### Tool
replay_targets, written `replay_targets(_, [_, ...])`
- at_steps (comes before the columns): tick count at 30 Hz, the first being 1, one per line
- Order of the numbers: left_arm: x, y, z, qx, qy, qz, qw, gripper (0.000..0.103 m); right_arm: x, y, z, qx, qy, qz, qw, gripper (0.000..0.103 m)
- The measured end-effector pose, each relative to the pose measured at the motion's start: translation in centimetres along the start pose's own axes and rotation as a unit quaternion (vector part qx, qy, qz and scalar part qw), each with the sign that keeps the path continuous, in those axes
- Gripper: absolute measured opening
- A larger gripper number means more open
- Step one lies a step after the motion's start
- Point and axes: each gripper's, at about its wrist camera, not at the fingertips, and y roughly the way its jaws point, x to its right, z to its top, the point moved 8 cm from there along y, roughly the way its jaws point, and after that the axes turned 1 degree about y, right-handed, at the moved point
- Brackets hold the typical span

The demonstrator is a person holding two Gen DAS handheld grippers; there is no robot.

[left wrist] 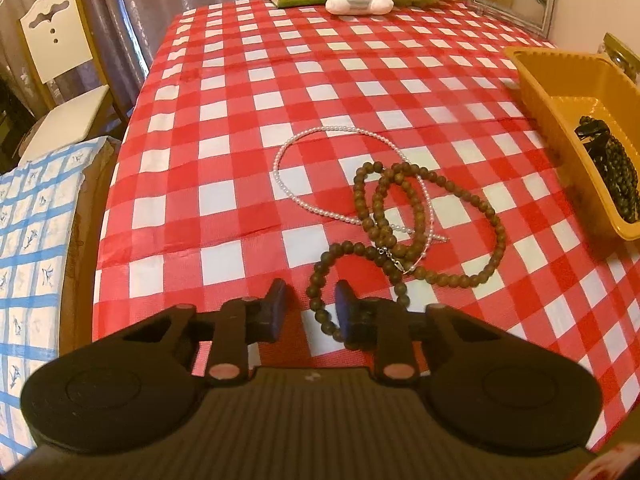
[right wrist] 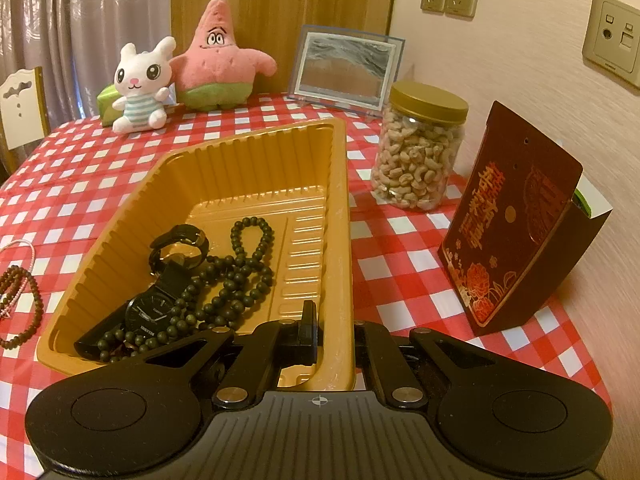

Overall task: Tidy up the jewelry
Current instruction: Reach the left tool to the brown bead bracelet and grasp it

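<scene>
The brown bead necklace (left wrist: pixel 404 216) lies looped on the checked cloth (left wrist: pixel 224 128), tangled with a thin pearl string (left wrist: pixel 304 140). My left gripper (left wrist: pixel 310 310) is low, its jaws narrow around one bead strand but not squeezing yet. My right gripper (right wrist: pixel 334 336) pinches the yellow tray (right wrist: pixel 256 148) wall to keep it still. The tray is ribbed, shiny plastic; the beads are round and dull.

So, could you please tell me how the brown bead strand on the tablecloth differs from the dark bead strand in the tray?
The brown bead strand lies loose on the checked tablecloth, tangled with a white pearl necklace; the dark bead strand sits inside the yellow tray, piled with two watches. The brown one is lighter, the other nearly black-green. Both are long strands of round beads, coiled in loops.
</scene>
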Motion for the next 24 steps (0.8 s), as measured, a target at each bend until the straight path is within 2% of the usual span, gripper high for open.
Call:
replay_targets(3, [0.1,0.0,0.1,0.001,-0.003,-0.002,1.0,0.006,0.0,0.0,0.0,-0.001,0.0,0.0,1.0,0.004])
replay_targets(11, [-0.4,-0.9,0.0,0.004,-0.025,-0.007,0.9997,0.005,0.2,0.0,0.1,0.002,0.001,0.002,1.0,0.004])
replay_targets(24, [-0.9,-6.0,2.9,0.065,-0.04,-0.005,0.9971,0.005,0.0,0.0,0.0,0.005,0.0,0.007,1.0,0.004])
